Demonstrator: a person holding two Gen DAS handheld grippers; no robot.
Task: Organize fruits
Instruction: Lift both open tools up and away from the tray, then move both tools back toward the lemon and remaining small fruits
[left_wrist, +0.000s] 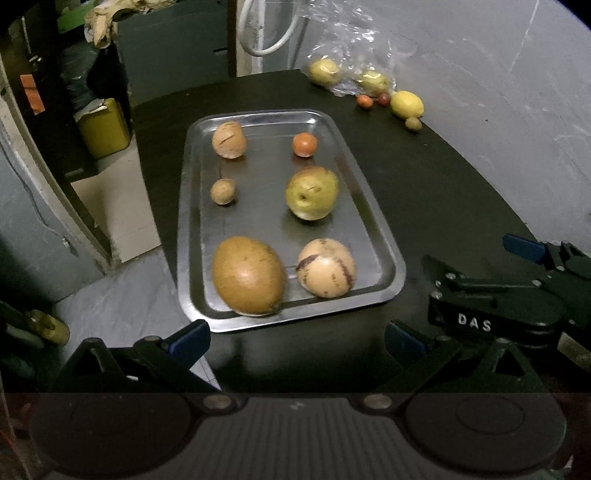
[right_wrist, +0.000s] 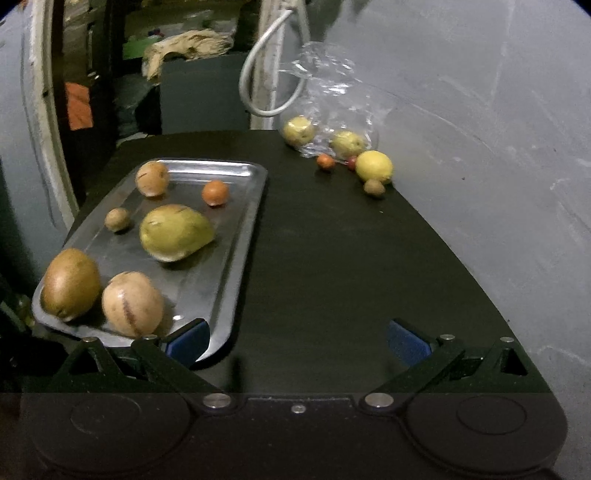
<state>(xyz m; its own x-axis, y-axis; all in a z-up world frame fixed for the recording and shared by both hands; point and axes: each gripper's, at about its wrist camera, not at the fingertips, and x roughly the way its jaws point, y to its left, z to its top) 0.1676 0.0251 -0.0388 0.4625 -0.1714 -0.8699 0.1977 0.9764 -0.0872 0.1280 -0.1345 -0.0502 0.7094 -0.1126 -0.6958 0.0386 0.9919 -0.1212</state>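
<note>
From the left wrist camera, the left gripper (left_wrist: 297, 341) has its blue-tipped fingers spread wide with nothing between them, hovering at the near edge of a dark round-edged table (left_wrist: 443, 206); straight ahead of the fingers lies a rectangular shiny metal tray (left_wrist: 373, 206) holding six fruits in two columns: a large brown oval fruit (left_wrist: 248, 276) and a pale cream fruit with dark streaks (left_wrist: 326, 267) nearest, then a small brown round fruit (left_wrist: 223, 191) and a yellow-green pear-like fruit (left_wrist: 312, 192), and farthest a tan scratched fruit (left_wrist: 229, 140) and a small orange round fruit (left_wrist: 305, 144). Only this view shows the right gripper (left_wrist: 517, 295) from outside, low to the right of the tray, with white letters "DAS" on its black body; its jaws are hard to judge from here. Beyond, to the far right, a crumpled clear plastic bag (left_wrist: 354, 48) holds two yellowish fruits, and beside it sit a bright yellow lemon (left_wrist: 407, 104) and a few small reddish and brown fruits. A yellow canister (left_wrist: 104, 127) stands on the floor left of the table. From the right wrist camera, the right gripper (right_wrist: 298, 338) is also wide and empty, its left finger overlapping the tray's near corner (right_wrist: 221, 332), so the tray sits ahead and leftward, while bare tabletop (right_wrist: 332, 258) lies between the fingers; the lemon (right_wrist: 373, 167) and bag (right_wrist: 332, 92) lie far ahead against a grey wall (right_wrist: 480, 147), with a white looped cable (right_wrist: 258, 74) hanging behind
</note>
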